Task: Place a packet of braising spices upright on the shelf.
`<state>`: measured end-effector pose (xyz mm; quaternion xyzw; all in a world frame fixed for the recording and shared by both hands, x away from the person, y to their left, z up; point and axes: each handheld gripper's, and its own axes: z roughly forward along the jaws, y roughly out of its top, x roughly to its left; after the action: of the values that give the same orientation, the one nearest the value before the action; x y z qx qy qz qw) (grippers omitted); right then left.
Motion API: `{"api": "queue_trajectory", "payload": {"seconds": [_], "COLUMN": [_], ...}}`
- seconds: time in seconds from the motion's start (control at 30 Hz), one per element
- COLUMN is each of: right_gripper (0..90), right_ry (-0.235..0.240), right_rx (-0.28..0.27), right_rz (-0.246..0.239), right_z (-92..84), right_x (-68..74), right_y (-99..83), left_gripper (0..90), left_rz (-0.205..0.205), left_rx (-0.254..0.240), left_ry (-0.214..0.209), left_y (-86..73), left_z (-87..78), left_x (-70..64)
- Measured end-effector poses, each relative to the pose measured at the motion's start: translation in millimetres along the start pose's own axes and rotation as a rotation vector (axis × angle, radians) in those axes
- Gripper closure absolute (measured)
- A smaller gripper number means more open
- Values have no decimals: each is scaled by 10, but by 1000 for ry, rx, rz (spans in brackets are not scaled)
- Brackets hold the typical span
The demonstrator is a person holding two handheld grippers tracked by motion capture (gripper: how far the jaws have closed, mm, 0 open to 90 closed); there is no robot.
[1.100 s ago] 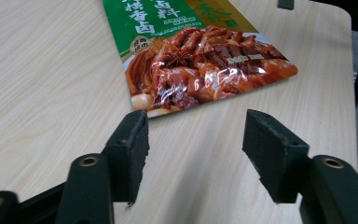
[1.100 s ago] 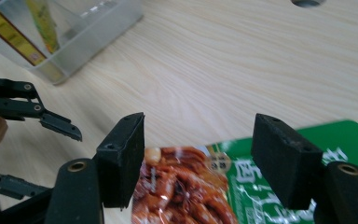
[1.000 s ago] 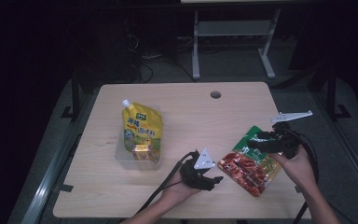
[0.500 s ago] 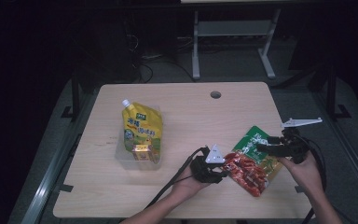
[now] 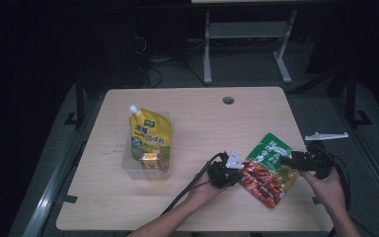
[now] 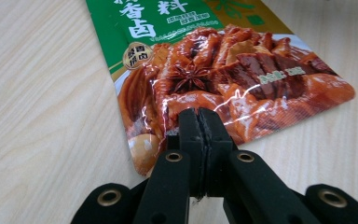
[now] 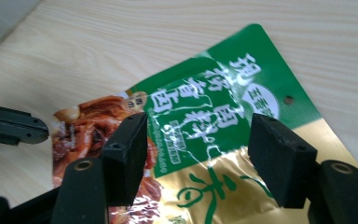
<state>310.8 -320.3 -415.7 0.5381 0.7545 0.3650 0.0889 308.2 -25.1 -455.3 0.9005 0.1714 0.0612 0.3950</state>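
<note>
**Clamping down: left claw takes the pouch by its edge**

Closing fast over the last second, the left claw (image 6: 200,135) now stands with its two black jaws pressed flat together on the lower edge of the red-and-green food pouch (image 6: 223,79) — in the left gripper view the foil rim disappears between the pads, so the pouch is pinched, not merely touched. A second ago in the high view this claw lay to the left of the pouch, apart from it; now it sits against the pouch's left edge, lower centre of the frame. The right claw (image 7: 196,154) has slid in from the right and hovers over the pouch's green upper half, jaws wide apart with the printed panel between them, no pad pressing on it.

That likely means the pick-up is half made: one end secured, the other about to be taken, perhaps for a lift towards the clear tub (image 5: 131,165) at left, where the yellow spouted pouch (image 5: 149,133) and a small box (image 5: 150,160) already lie.

The pouch itself lies flat on the desk (image 5: 192,118), right of centre in the high view — glossy, slightly wrinkled, green with white characters on top, braised meat and a star anise pictured below, a gold band along one side.
</note>
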Motion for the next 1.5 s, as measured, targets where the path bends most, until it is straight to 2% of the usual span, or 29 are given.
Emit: {"api": "queue_trajectory", "payload": {"seconds": [0.27,0.37,0.43,0.6,0.77,0.9,1.0,1.3,1.43,1.5], "right_gripper": [382,381,380,373,372,370,364,366,377,385], "right_ry": [-26,-39,-44,-63,-75,-81,-94,-95,-79,-77], "right_rx": [7,9,7,14,24,24,25,24,25,28], "right_rz": [80,90,98,125,164,177,210,258,282,277], "right_z": [7,-7,-15,-34,-39,-38,-41,-36,-4,21], "right_x": [-146,-200,-229,-283,-330,-374,-438,-528,-553,-556], "right_y": [-136,-174,-195,-238,-280,-308,-350,-413,-430,-433], "left_gripper": [887,886,885,886,886,886,886,886,885,885], "left_rz": [0,-16,-3,-8,3,14,13,21,24,26], "left_rx": [45,38,52,59,76,86,92,98,98,98], "left_ry": [5,6,6,13,16,22,18,24,25,27], "left_y": [1,1,8,12,22,33,33,41,42,42], "left_z": [119,134,136,152,159,167,170,172,172,173], "left_x": [20,17,20,6,2,-8,-5,-13,-13,-16]}}
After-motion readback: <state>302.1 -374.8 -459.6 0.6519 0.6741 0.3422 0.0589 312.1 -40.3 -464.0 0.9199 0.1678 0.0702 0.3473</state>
